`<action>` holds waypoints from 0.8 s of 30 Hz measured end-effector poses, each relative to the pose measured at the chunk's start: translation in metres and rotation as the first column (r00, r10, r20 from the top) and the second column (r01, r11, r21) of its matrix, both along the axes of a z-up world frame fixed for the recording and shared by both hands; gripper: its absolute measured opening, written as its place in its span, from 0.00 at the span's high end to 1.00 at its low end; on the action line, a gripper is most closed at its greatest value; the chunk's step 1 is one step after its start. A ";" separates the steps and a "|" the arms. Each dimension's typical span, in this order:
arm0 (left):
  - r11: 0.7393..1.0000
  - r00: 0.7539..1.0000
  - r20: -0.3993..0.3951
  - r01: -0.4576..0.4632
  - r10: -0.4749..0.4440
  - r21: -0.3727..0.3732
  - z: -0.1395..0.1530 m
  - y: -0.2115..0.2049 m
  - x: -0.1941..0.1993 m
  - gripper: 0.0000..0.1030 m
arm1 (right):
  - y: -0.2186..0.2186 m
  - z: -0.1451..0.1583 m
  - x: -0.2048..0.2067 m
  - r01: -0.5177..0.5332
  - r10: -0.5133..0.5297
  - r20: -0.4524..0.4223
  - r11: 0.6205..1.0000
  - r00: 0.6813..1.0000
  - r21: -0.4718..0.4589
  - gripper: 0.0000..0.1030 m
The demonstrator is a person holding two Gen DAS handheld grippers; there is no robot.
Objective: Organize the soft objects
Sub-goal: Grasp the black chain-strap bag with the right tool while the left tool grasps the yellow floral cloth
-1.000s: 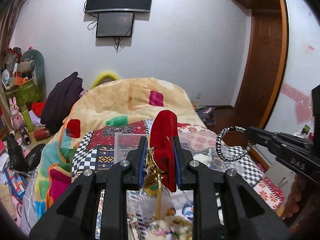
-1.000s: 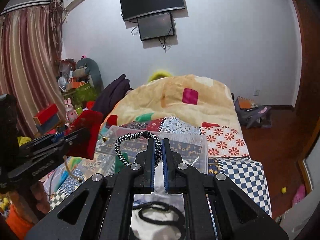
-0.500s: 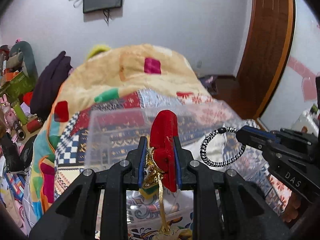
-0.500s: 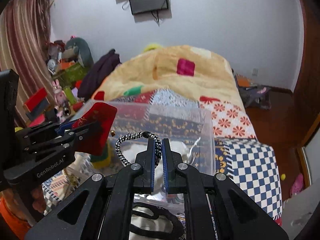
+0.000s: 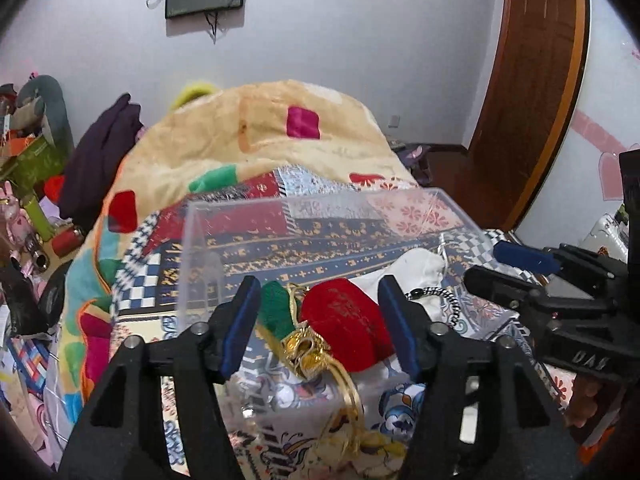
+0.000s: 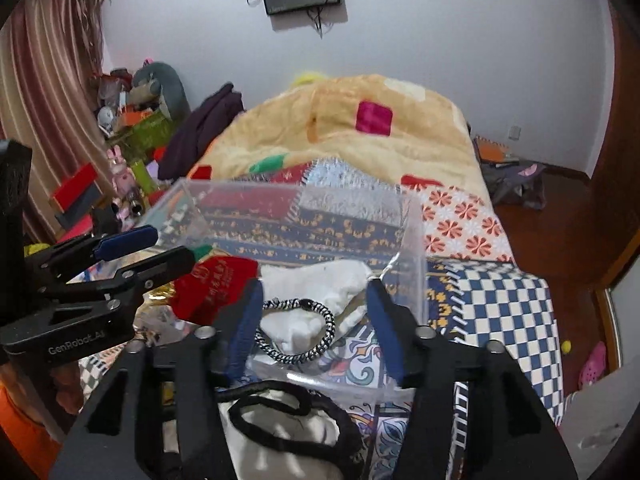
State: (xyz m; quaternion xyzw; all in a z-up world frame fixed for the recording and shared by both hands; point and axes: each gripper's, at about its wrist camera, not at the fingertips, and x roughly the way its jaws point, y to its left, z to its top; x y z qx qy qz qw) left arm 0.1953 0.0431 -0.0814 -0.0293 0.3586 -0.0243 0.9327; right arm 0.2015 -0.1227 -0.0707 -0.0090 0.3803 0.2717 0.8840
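Note:
A clear plastic box [image 5: 320, 212] [image 6: 412, 240] stands on the patterned bed. In it lie a red velvet pouch [image 5: 344, 324] [image 6: 212, 284] with a gold tassel [image 5: 304, 352], a green item [image 5: 276, 308], a white cloth [image 5: 416, 268] [image 6: 320, 284] and a black-and-white braided hair band [image 6: 296, 332] [image 5: 436, 296]. My left gripper [image 5: 318, 328] is open over the pouch, not touching it. My right gripper [image 6: 314, 324] is open over the hair band, which rests on the white cloth.
A black hair band on white cloth [image 6: 288, 420] lies in front of the box. A yellow quilt [image 5: 260, 140] is heaped behind it. Toys and clutter [image 6: 132, 120] crowd the left side. A wooden door [image 5: 532, 92] stands at the right.
Both grippers came down over the box and opened. The red pouch and the braided hair band were let go and now lie inside the box.

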 end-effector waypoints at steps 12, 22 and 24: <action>0.999 0.996 0.090 -0.009 0.013 -0.048 0.026 0.007 -0.072 0.04 | -0.019 0.039 -0.060 -0.052 0.045 0.114 0.997 0.992 0.055 0.14; 0.998 0.999 0.020 -0.029 0.030 -0.048 -0.010 0.012 -0.106 0.03 | -0.017 0.005 -0.093 -0.086 0.085 0.060 0.996 0.995 0.003 0.13; 0.998 0.999 -0.007 -0.043 0.042 -0.049 -0.023 0.014 -0.110 0.03 | -0.018 -0.004 -0.096 -0.095 0.094 0.034 0.995 0.995 0.005 0.13</action>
